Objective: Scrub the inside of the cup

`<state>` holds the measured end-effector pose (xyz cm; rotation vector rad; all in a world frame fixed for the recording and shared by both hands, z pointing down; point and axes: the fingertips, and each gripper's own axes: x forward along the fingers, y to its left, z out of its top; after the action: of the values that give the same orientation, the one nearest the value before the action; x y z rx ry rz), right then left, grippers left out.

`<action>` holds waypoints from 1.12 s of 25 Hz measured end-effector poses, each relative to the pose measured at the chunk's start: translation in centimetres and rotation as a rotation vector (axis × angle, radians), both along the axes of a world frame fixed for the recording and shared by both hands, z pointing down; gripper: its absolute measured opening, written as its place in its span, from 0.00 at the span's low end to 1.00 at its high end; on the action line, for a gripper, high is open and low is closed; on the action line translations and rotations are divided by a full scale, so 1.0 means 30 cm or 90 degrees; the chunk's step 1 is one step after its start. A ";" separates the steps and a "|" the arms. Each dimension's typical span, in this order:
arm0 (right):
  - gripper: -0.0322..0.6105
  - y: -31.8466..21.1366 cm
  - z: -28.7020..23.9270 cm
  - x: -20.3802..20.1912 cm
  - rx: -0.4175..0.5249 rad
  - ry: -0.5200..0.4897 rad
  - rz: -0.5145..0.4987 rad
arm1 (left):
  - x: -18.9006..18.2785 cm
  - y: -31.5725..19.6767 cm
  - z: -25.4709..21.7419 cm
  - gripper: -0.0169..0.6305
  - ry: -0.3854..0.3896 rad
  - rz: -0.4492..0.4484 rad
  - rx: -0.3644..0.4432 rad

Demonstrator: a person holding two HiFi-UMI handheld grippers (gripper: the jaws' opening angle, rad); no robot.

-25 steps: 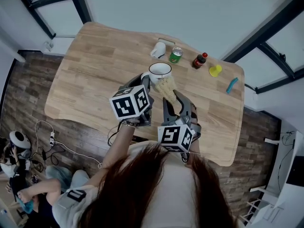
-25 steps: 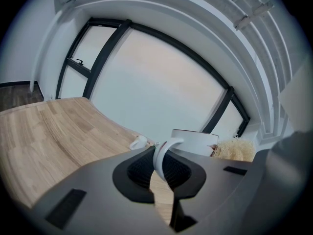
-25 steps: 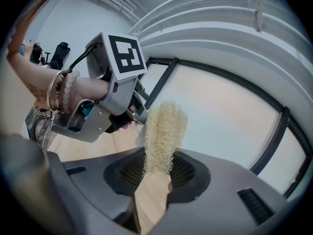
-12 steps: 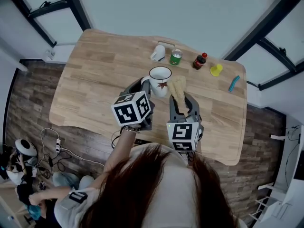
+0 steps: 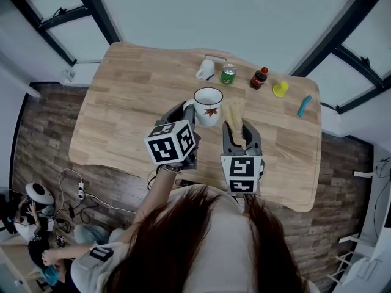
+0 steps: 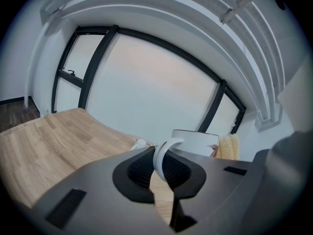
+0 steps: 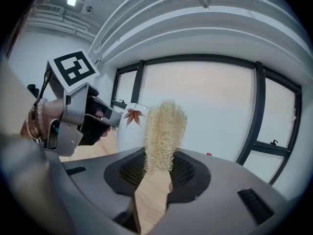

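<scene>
A white cup with a red maple leaf print is held by its handle in my left gripper, shut on it, above the wooden table. The cup stands upright in the left gripper view. My right gripper is shut on a pale yellow loofah scrubber, which sticks up just right of the cup, outside it. In the right gripper view the scrubber rises between the jaws with the cup close behind it to the left.
At the table's far edge stand a small white cup, a green can, a small dark bottle, a yellow object and a blue object. Dark window frames surround the table; cables lie on the floor at left.
The scrubber has moved from the cup's rim to its right side, now upright and outside the cup. Both grippers shifted slightly right; the cup stays held.
</scene>
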<state>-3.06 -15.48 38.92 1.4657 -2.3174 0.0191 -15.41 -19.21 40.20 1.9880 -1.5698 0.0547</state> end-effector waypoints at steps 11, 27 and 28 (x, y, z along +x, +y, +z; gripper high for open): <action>0.24 -0.006 0.003 0.046 -0.027 -0.059 0.007 | 0.028 0.021 0.000 0.07 0.002 0.010 0.007; 0.24 -0.055 0.013 0.109 -0.045 -0.110 0.019 | 0.022 0.055 -0.019 0.07 -0.005 -0.003 0.038; 0.24 -0.057 0.016 0.112 -0.049 -0.111 0.017 | 0.020 0.054 -0.020 0.07 -0.007 -0.005 0.040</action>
<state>0.30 -17.20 39.39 1.5105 -2.4045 0.2498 -14.81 -17.58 39.59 2.0320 -1.6051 0.0141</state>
